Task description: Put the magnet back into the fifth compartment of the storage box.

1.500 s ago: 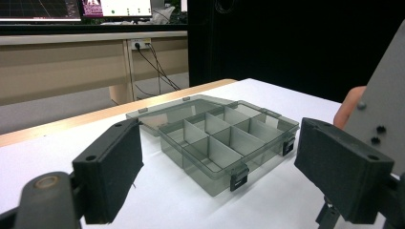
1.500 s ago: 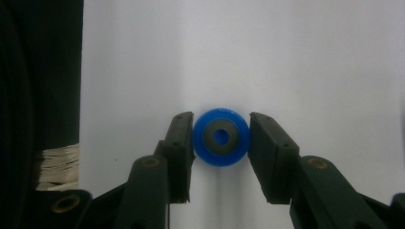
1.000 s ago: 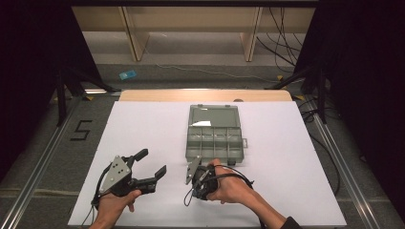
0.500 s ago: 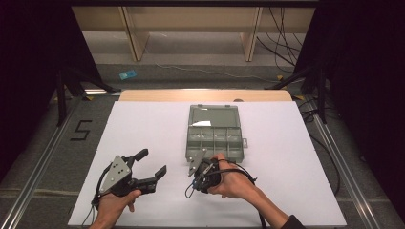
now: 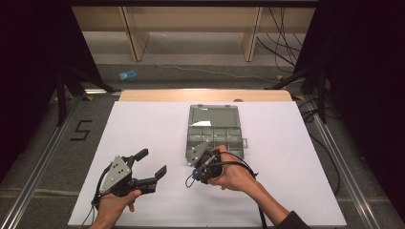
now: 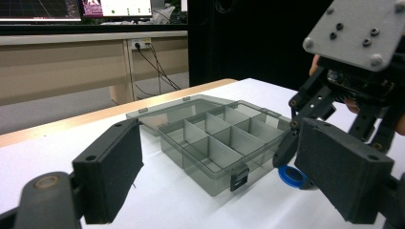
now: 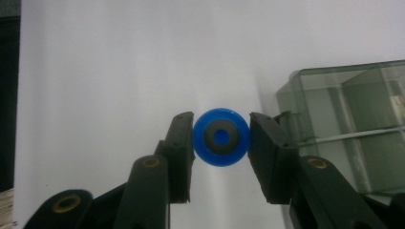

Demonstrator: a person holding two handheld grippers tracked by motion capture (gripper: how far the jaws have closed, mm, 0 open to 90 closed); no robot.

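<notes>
A small blue ring (image 7: 221,137), round with a dark grey insert and a blue centre, sits between the two black jaws of the right hand-held gripper (image 7: 221,143). Both jaws press against its rim, one each side, so the ring is pinched across its width. Its flat face and centre hole look straight back along the jaws; being round, it has no long axis to speak of. From the left gripper view the ring (image 6: 292,175) lies low, flat against the white surface (image 5: 143,129), just off the front corner of the box.

That box is a smoky, see-through compartment box (image 5: 214,134), lid swung open and lying flat behind it, dividers splitting the tray into small cells. Its long side runs away from the person; the latch tabs face the near edge. The right hand (image 5: 234,172) holds its gripper (image 5: 195,164) right at the box's near left corner.

Well to the left, the left hand-held gripper (image 5: 152,163) rests with jaws spread wide, holding nothing, aimed rightward toward the box.
</notes>
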